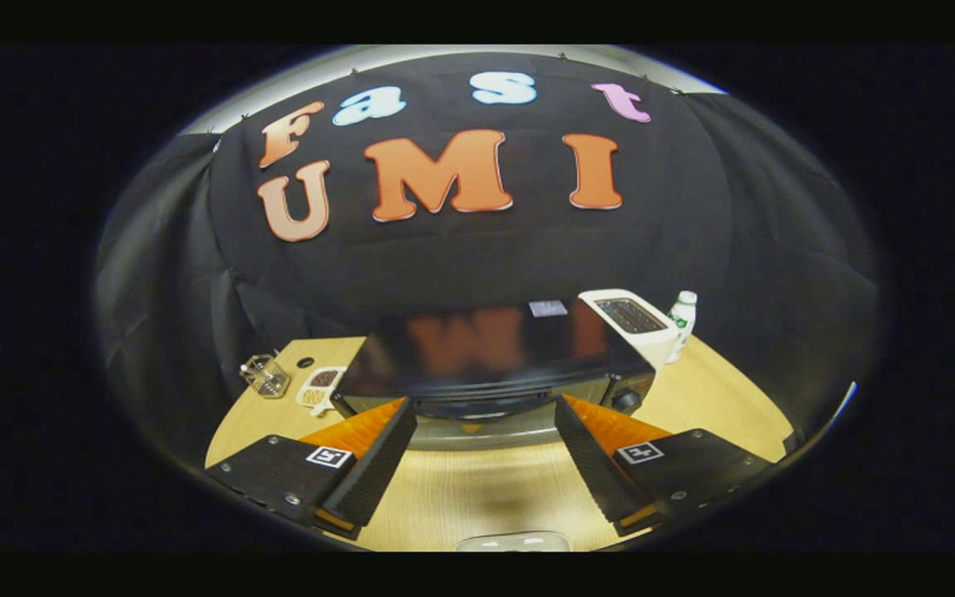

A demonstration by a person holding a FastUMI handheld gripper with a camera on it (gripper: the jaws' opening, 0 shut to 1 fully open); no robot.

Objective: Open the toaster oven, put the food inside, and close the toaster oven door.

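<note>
With its fingers spread wide and holding nothing, the gripper (486, 431) hangs just in front of the toaster oven (494, 352), seemingly squared to its door (486, 398) for handling it, the door's state being unclear.

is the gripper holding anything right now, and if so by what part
Nothing is held. The gripper is open, fingers spread apart over bare table, just short of the toaster oven ahead of them.

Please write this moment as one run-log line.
gripper: open, empty | black glossy toaster oven: just ahead, door seems closed | wooden table
</note>
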